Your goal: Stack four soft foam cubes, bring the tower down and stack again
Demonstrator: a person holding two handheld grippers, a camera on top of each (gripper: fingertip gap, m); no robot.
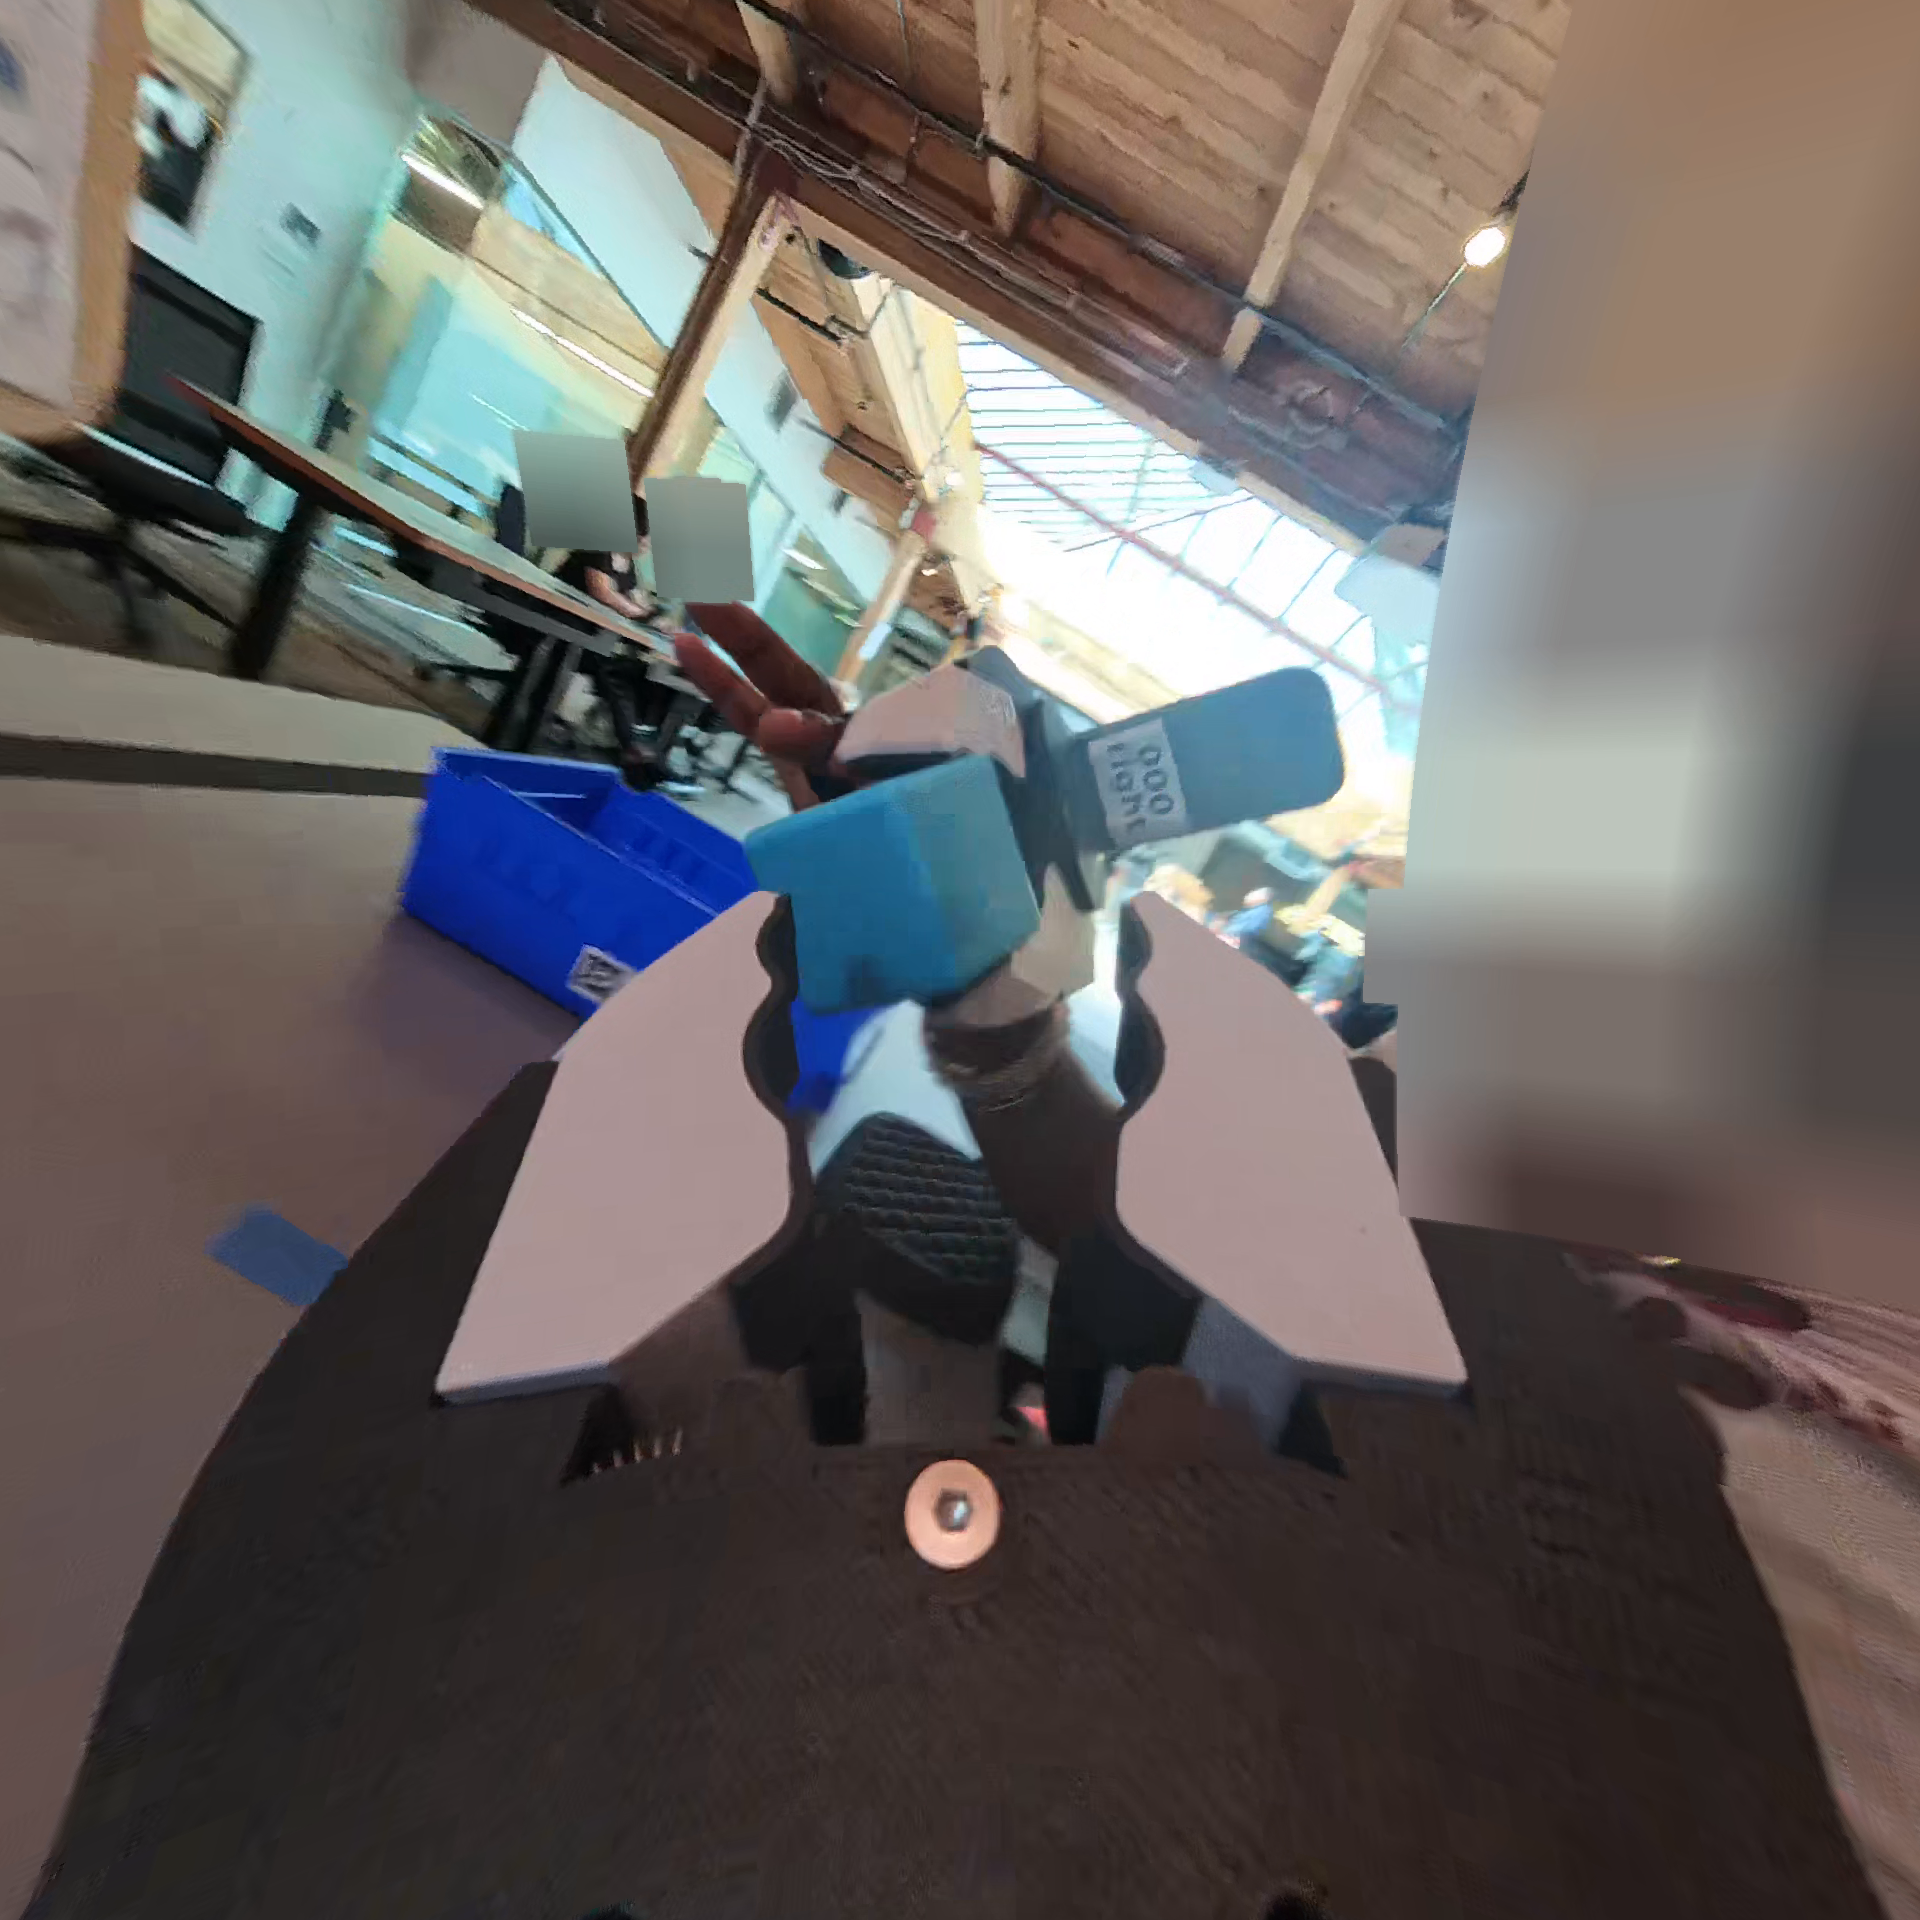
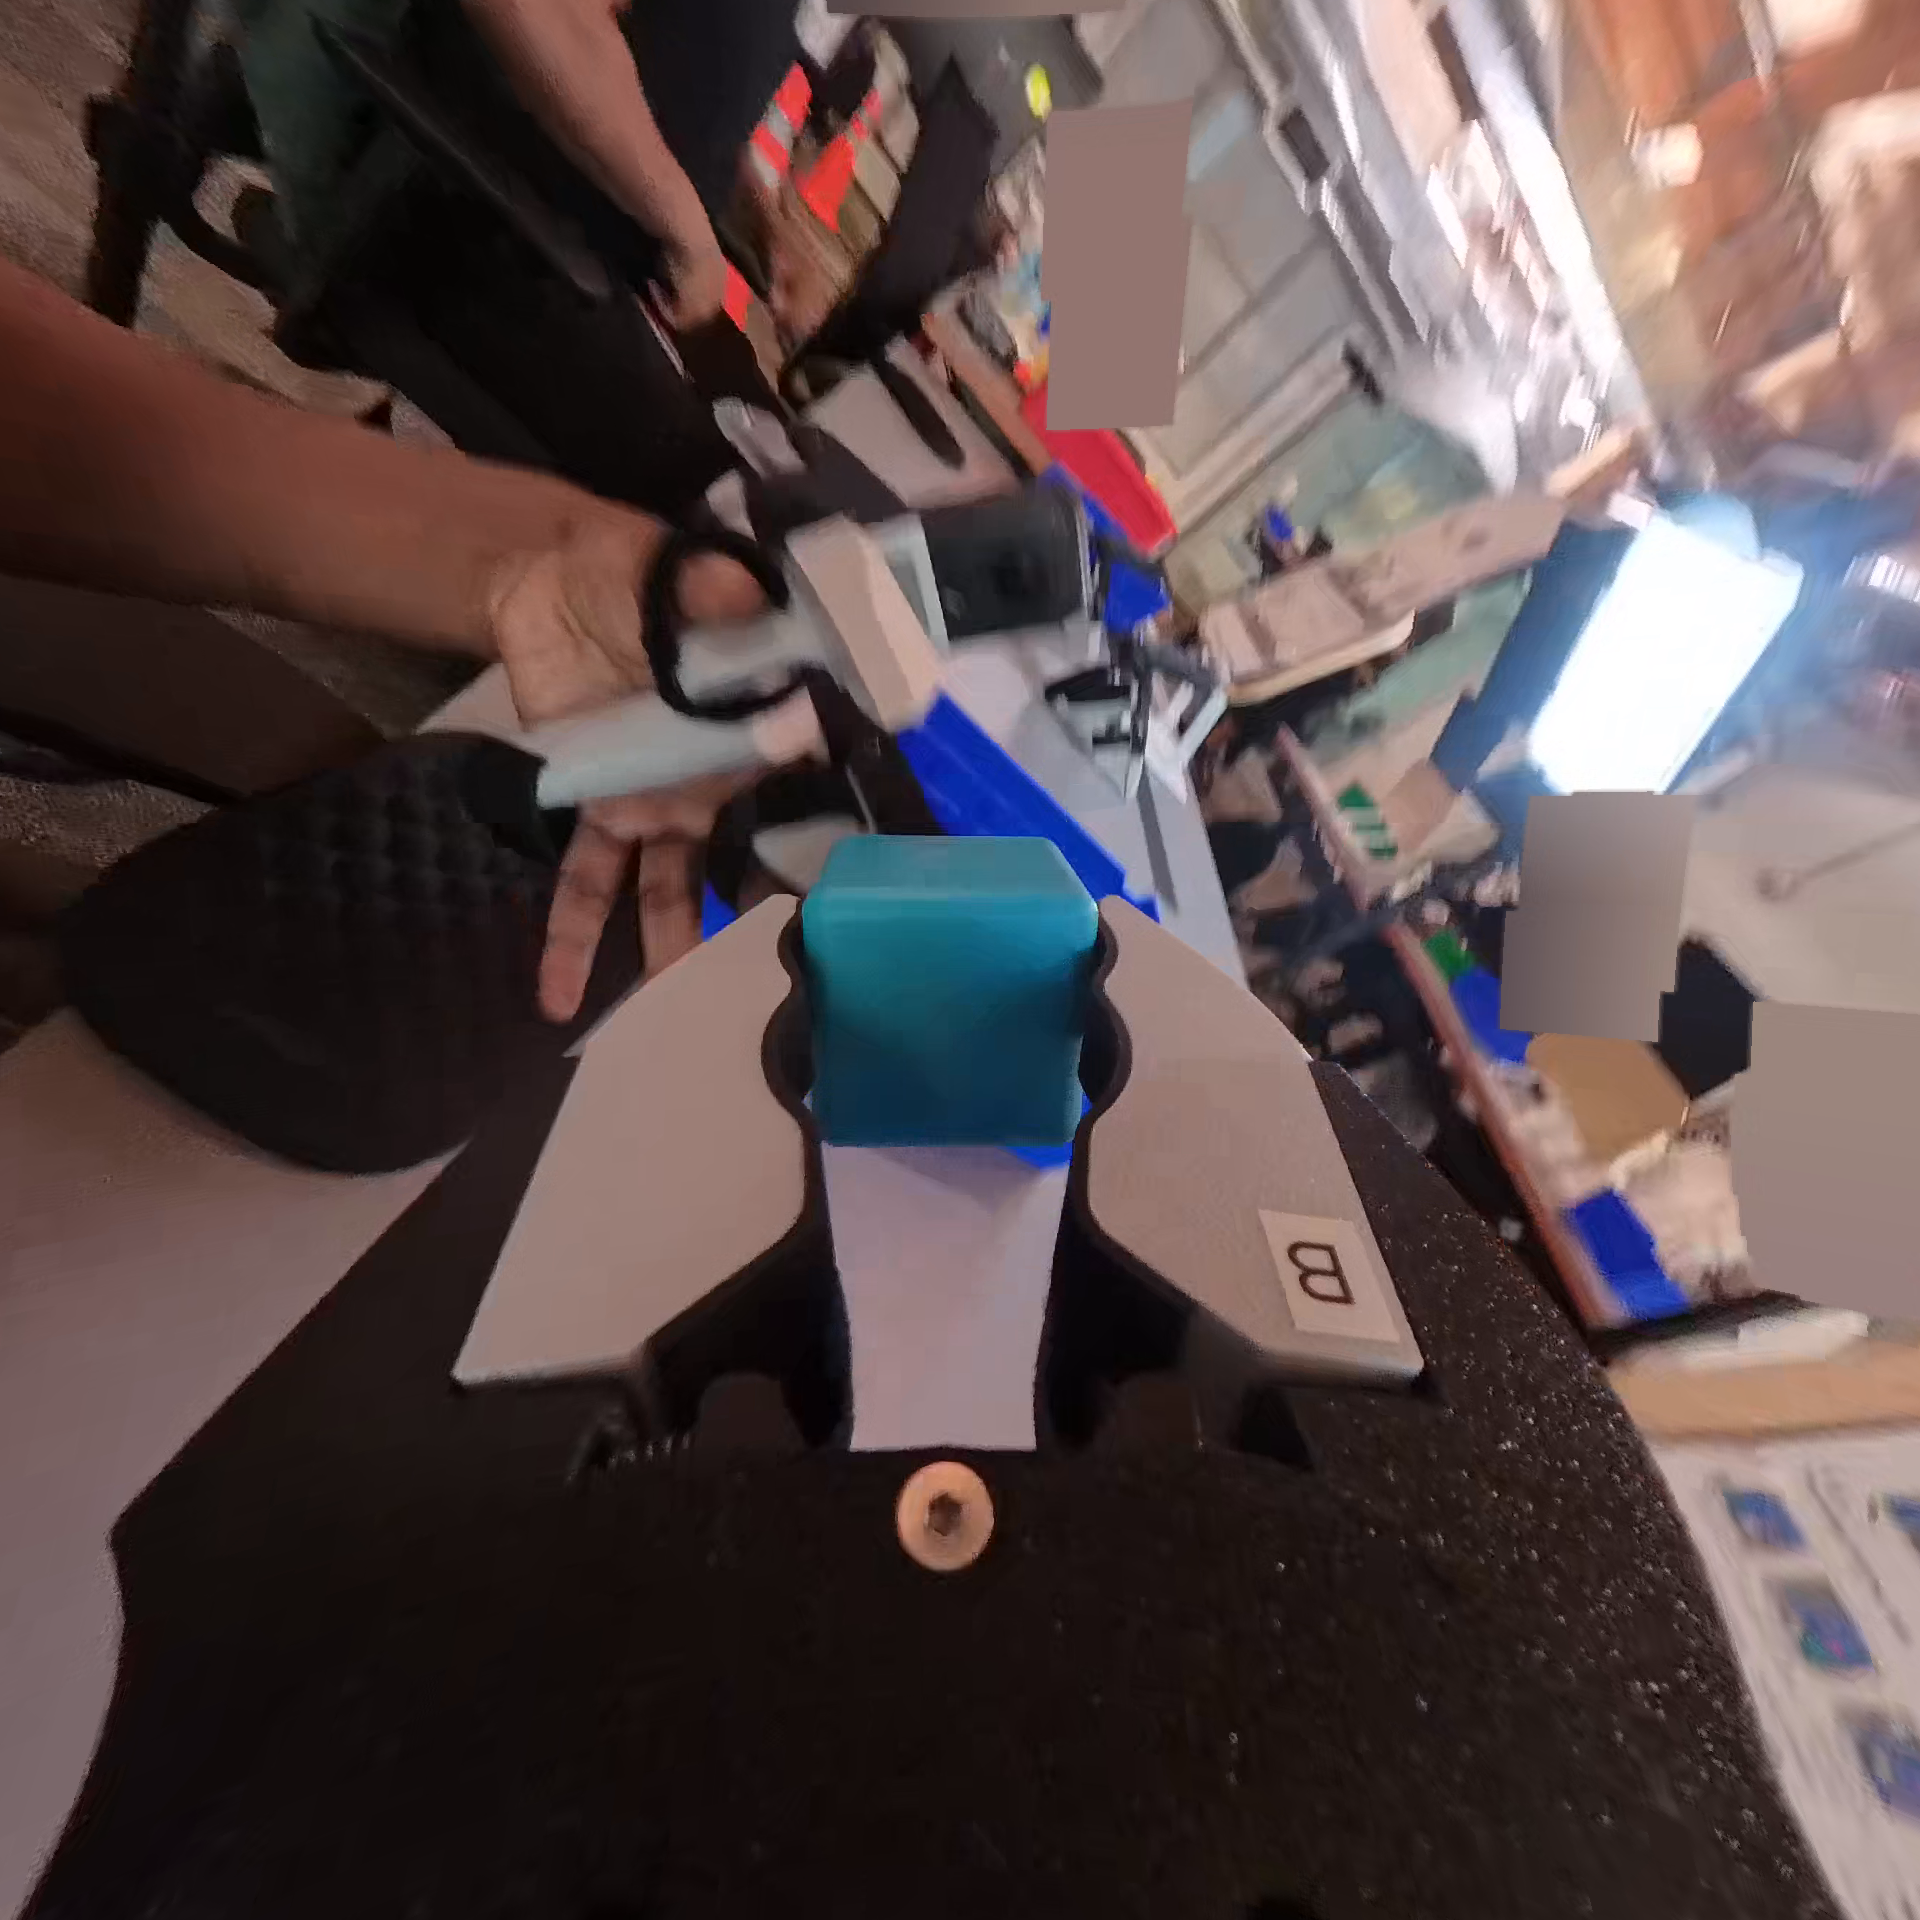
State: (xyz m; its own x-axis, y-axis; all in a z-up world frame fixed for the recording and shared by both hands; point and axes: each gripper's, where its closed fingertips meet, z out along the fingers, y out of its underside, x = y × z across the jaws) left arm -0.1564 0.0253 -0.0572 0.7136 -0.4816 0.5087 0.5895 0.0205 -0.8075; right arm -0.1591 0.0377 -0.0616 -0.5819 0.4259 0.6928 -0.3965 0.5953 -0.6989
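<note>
right gripper [image 2: 948, 987] clenched on a teal foam cube [image 2: 948, 997]: both grey fingers [image 2: 665, 1164] press the cube's side faces near their tips. the cube is lifted clear of the pale worktop [image 2: 156, 1299], which shows below and behind it through the gap between the fingers.

left gripper [image 1: 940, 966] released: its grey fingers [image 1: 644, 1132] stand well apart with nothing between them. in the left wrist view the same cube [image 1: 894, 883] appears beyond those fingertips, gripped by the right gripper [image 1: 935, 727], tilted, with one corner toward the camera. the right hand [image 1: 769, 696] shows behind that gripper. whether the cube touches the left fingers cannot be told; it appears just beyond them.

in the right wrist view the left hand [image 2: 582, 623] holds the left gripper [image 2: 862, 623] by its grey handle, up and to the left of the cube. both views are tilted and motion-blurred.

a blue bin [image 1: 561, 873] sits on the worktop [image 1: 156, 1039] left of the left gripper; it bears a small label on its near corner. a strip of blue tape [image 1: 275, 1255] lies on the worktop nearer the camera. a dark textured pad [image 2: 301, 966] lies at the worktop edge below the left forearm.

only one cube is in view. no stack is visible in either view.
</note>
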